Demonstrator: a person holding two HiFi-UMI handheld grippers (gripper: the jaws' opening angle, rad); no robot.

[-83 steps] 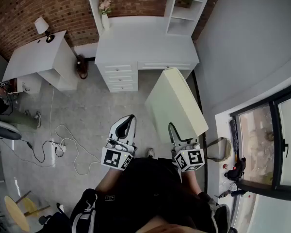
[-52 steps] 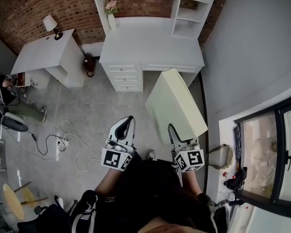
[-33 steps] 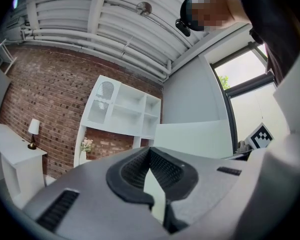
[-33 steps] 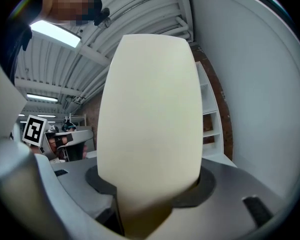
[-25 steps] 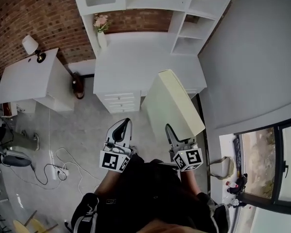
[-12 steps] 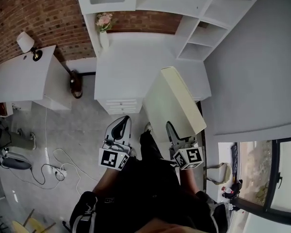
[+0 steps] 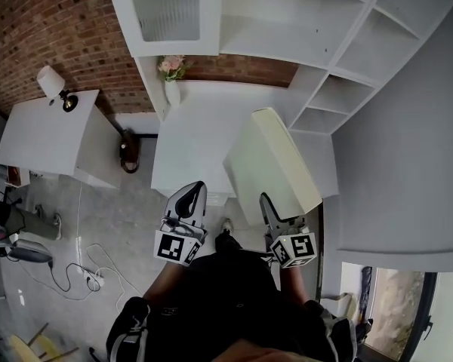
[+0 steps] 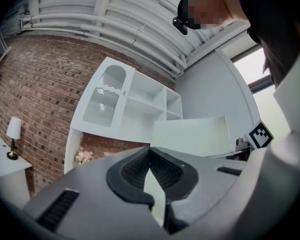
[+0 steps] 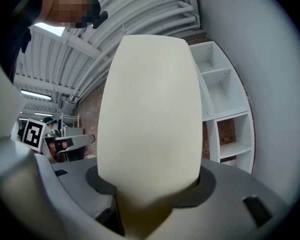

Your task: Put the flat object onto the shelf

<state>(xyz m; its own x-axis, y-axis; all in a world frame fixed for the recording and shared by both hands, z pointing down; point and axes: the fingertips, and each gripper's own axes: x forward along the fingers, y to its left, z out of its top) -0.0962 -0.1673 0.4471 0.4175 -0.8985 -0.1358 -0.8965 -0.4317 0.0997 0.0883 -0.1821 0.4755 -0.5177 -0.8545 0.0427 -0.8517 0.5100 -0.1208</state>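
One half of the job is looking done. The right gripper [image 7: 269, 202] is pinching the cream flat panel [image 7: 275, 157] by its near end, with its jaws clamped on both broad faces. The panel is sticking up and away from the person at a tilt, above the white desk [image 7: 196, 138], and nothing but that grip is carrying it.

The left gripper [image 7: 195, 190] is riding alongside, well apart from the panel. Its jaws are pressed together at the tips with nothing between them, so it's taking no part in the carry.

Ahead, the white shelf unit [image 7: 287, 29] is filling the top of the head view, its open compartments looking bare. In the right gripper view those compartments are showing beyond the panel's right edge, clearly apart from it, so no contact yet.

A vase of flowers [image 7: 172, 70] is sitting at the back of the desk, off to the left of the panel's line.

What's left, by my reckoning, is the whole placing: bringing the panel to a compartment, laying it on the board and letting go.
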